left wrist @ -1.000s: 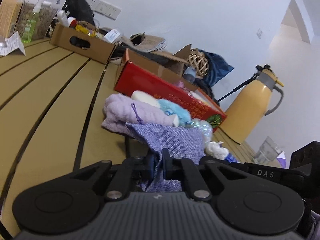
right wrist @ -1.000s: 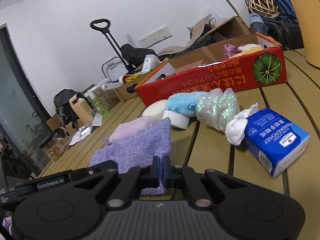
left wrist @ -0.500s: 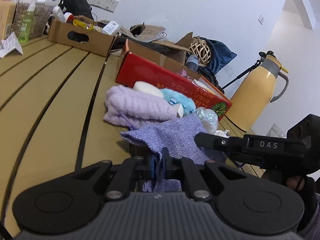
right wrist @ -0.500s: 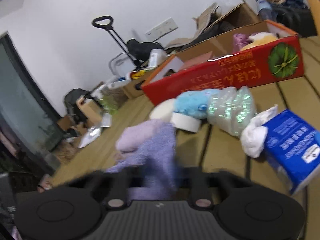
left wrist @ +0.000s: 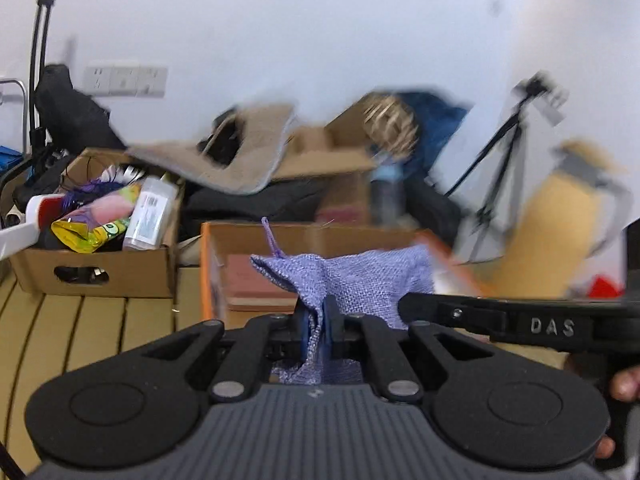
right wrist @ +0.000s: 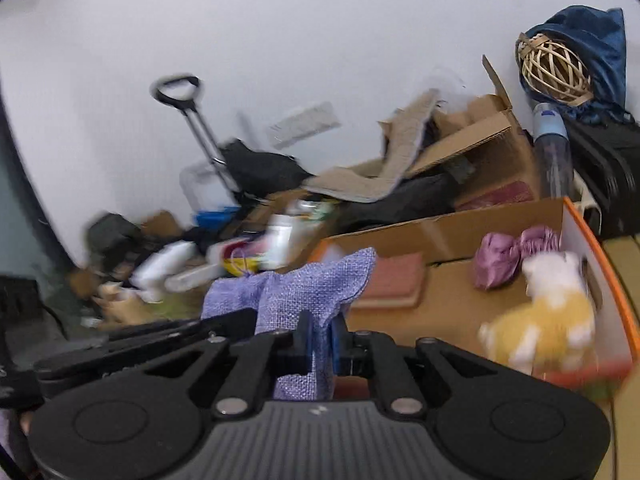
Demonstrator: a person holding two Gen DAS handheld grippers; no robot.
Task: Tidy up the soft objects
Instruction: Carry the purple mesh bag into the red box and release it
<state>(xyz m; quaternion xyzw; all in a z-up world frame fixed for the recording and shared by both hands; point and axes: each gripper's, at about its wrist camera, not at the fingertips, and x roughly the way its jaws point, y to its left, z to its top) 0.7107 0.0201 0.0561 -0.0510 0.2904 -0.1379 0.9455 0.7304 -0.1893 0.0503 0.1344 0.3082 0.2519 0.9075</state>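
A purple woven pouch [left wrist: 352, 280] hangs in the air, stretched between both grippers. My left gripper [left wrist: 316, 316] is shut on its left part; the drawstring sticks up above it. My right gripper [right wrist: 320, 332] pinches the pouch [right wrist: 304, 292] too, its jaws closing on the fabric. Each gripper shows in the other's view as a black arm, the right gripper [left wrist: 520, 324] and the left gripper [right wrist: 160, 336]. Just beyond the pouch lies the open orange-edged cardboard box [right wrist: 592, 248], holding a pink-purple cloth bundle [right wrist: 504, 252] and a yellow-and-white plush toy [right wrist: 552, 320].
A brown cardboard box [left wrist: 100, 276] of packets and bottles stands left of the orange box on the slatted wooden table [left wrist: 80, 328]. A yellow jug [left wrist: 552, 232] and a tripod [left wrist: 500, 168] stand at the right. More boxes, a wicker ball [right wrist: 554, 68] and bags line the wall.
Both grippers have lifted the purple pouch off the table and carried it up toward the open box. The towel, sponge and tissue pack have dropped out of view.
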